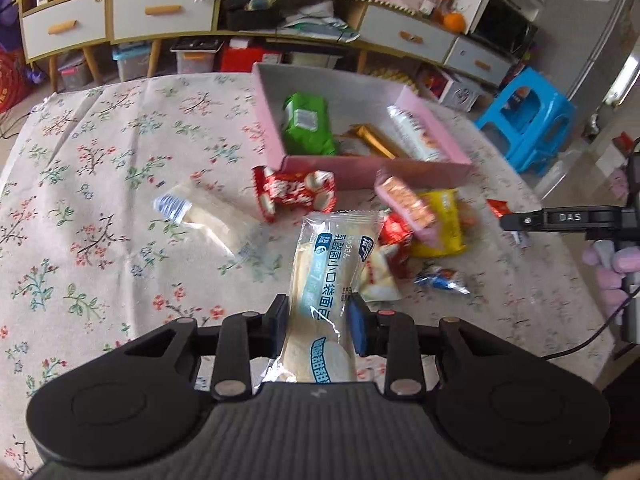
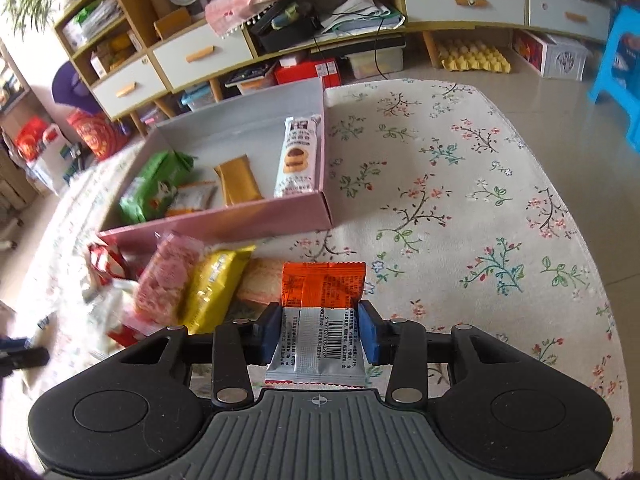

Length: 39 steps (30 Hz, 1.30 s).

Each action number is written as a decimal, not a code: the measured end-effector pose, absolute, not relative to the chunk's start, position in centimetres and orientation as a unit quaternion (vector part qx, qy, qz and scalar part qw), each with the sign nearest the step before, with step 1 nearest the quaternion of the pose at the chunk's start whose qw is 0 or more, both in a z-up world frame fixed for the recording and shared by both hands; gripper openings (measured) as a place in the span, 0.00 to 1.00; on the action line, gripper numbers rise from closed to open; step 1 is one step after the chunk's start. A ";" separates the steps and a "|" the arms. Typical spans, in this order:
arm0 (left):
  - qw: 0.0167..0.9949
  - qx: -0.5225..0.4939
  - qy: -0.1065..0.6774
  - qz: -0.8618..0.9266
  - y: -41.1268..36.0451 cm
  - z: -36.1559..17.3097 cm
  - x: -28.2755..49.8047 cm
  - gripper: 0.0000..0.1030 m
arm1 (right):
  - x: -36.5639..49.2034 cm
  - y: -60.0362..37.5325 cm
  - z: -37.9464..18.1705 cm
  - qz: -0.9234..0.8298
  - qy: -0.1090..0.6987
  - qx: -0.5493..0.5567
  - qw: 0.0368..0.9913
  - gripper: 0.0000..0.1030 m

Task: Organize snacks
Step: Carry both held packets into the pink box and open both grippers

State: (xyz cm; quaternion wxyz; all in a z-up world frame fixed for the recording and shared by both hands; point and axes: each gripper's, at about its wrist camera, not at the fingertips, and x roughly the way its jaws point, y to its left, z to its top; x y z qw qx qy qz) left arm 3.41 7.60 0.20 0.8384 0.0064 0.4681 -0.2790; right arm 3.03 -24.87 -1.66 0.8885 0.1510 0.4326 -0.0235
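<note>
My left gripper (image 1: 319, 326) is shut on a white and blue bread packet (image 1: 332, 276), held above the table in front of the pink box (image 1: 376, 168). My right gripper (image 2: 320, 330) is shut on an orange and silver snack packet (image 2: 322, 312), held right of the loose pile. The right gripper also shows in the left wrist view (image 1: 560, 220). The box holds a green packet (image 1: 308, 124), a gold bar (image 1: 372, 140) and a white cookie packet (image 2: 298, 156). Loose on the cloth lie a red packet (image 1: 294, 194), a pink packet (image 2: 168, 276), a yellow packet (image 2: 214, 288) and a clear bread packet (image 1: 208, 216).
The table has a floral cloth (image 2: 460, 200). A blue stool (image 1: 528, 120) stands beyond the table's right side. Cabinets with drawers (image 1: 160, 12) and storage bins line the far wall. A small blue-wrapped candy (image 1: 440, 280) lies near the pile.
</note>
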 end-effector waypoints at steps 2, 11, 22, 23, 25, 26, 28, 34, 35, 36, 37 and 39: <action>0.837 -0.005 0.468 -0.284 7.5 0.3 3.5 0.27 | 3.1 -25.0 -1.3 -0.019 0.431 0.164 0.887 0.38; 0.837 -0.040 0.465 -0.285 6.1 0.8 4.7 0.27 | 4.0 -24.2 0.7 0.000 0.413 0.188 0.891 0.38; 0.860 -0.069 0.426 -0.272 1.8 1.8 9.0 0.27 | 8.4 -22.6 2.5 0.003 0.380 0.204 0.902 0.38; 0.862 -0.072 0.422 -0.273 1.4 1.6 9.5 0.27 | 8.9 -22.5 2.4 0.002 0.377 0.207 0.903 0.38; 0.862 -0.085 0.421 -0.270 0.3 1.1 10.7 0.27 | 9.9 -22.4 2.3 0.002 0.371 0.213 0.904 0.38; 0.862 -0.090 0.420 -0.270 -0.2 0.9 11.1 0.27 | 10.3 -22.3 2.2 0.000 0.368 0.216 0.904 0.38; 0.867 -0.082 0.412 -0.266 -1.4 0.6 11.6 0.27 | 11.2 -22.3 1.9 -0.003 0.359 0.219 0.907 0.38; 0.887 -0.043 0.380 -0.258 -4.2 -0.1 12.1 0.27 | 12.8 -23.1 0.4 -0.004 0.346 0.230 0.910 0.38; 0.889 -0.043 0.378 -0.255 -4.5 -0.2 12.3 0.28 | 12.9 -23.2 0.1 -0.001 0.346 0.232 0.909 0.38; 0.891 -0.041 0.376 -0.250 -4.8 -0.3 12.4 0.28 | 13.0 -23.3 -0.1 0.000 0.347 0.232 0.909 0.38; 0.894 -0.038 0.372 -0.245 -5.0 -0.5 12.5 0.28 | 13.1 -23.3 -0.2 0.000 0.348 0.231 0.909 0.38; 0.899 -0.035 0.367 -0.237 -5.4 -0.8 12.6 0.28 | 13.3 -23.2 -0.5 0.000 0.348 0.226 0.910 0.38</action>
